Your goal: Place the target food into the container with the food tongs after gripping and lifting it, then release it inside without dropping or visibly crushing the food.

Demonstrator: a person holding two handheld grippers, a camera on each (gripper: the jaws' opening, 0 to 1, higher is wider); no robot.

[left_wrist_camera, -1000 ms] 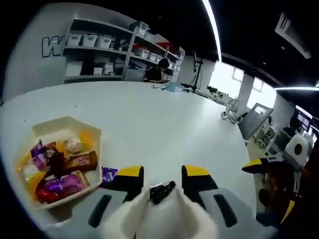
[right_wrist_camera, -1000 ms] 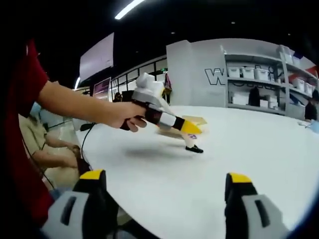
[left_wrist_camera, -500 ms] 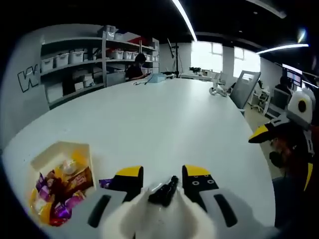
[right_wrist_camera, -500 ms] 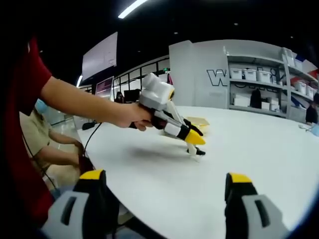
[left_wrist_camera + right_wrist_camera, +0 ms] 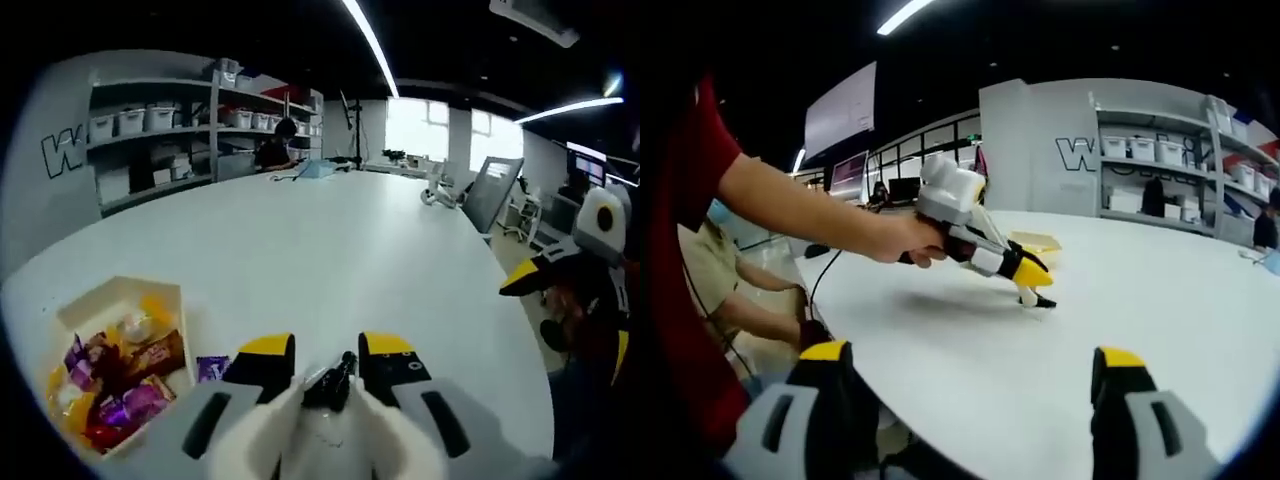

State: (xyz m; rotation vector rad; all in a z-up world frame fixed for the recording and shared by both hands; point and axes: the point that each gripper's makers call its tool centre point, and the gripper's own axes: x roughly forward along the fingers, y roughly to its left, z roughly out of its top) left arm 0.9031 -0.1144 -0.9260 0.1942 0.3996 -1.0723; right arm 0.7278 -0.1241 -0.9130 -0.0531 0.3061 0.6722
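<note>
One purple-wrapped candy (image 5: 212, 368) lies on the white table (image 5: 330, 250) beside the snack-filled container (image 5: 165, 300), so I judge placing undone: my left gripper (image 5: 328, 358) clamps black-tipped tongs (image 5: 333, 378), tips apparently pressed together, pinching nothing, right gripper (image 5: 970, 372) spread.

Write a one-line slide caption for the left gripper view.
Left gripper holds black-tipped tongs over the white table, beside a tray of wrapped snacks.
</note>
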